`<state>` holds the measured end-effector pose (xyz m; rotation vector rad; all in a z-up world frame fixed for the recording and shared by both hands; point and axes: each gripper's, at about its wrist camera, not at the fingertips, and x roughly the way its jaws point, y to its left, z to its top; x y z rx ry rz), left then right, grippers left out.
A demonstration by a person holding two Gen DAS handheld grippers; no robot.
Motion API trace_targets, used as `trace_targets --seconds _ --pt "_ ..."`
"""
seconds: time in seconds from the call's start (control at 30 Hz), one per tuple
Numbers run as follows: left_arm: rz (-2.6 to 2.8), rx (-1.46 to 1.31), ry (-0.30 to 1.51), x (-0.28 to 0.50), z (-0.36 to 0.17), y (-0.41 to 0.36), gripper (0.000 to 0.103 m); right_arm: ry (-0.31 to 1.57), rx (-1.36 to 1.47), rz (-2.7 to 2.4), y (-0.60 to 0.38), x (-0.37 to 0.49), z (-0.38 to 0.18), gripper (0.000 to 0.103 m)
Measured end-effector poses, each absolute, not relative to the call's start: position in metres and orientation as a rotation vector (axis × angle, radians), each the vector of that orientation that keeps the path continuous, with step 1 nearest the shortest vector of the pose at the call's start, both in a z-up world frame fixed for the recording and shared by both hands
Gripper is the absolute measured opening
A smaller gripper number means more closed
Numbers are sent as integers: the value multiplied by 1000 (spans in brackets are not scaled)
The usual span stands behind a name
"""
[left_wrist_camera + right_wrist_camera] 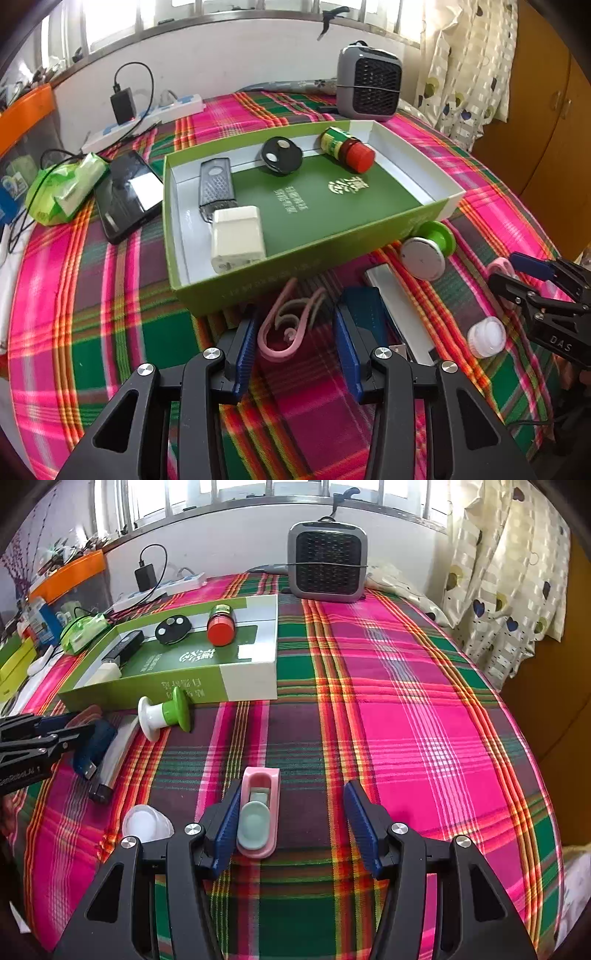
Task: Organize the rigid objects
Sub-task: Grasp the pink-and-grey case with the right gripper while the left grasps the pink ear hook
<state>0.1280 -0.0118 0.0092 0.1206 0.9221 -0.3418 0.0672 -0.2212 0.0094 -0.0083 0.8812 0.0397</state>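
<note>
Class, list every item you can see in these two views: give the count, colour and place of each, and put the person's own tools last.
box: 1, green and white, open, on the plaid cloth
white adapter: 1, in the box, near corner
black case: 1, in the box
round remote: 1, black, in the box
bottle: 1, green with a red cap, lying in the box
spool: 1, green and white, outside the box
pink clip: 1, on the cloth between the left gripper's fingers
pink holder: 1, pink with a grey-green insert, by the right gripper
white cap: 1, on the cloth
phone: 1, black, left of the box
heater: 1, grey, far edge
left gripper: 1, open
right gripper: 1, open
</note>
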Motion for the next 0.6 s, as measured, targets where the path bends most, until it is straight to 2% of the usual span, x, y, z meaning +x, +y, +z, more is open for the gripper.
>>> trace_targets --seconds 0.37,0.6 --pt "-300 108 908 130 8 -15 37 881 -10 51 -224 68 9 55" --pt "-272 116 906 131 8 -16 30 880 -9 52 -224 68 9 55"
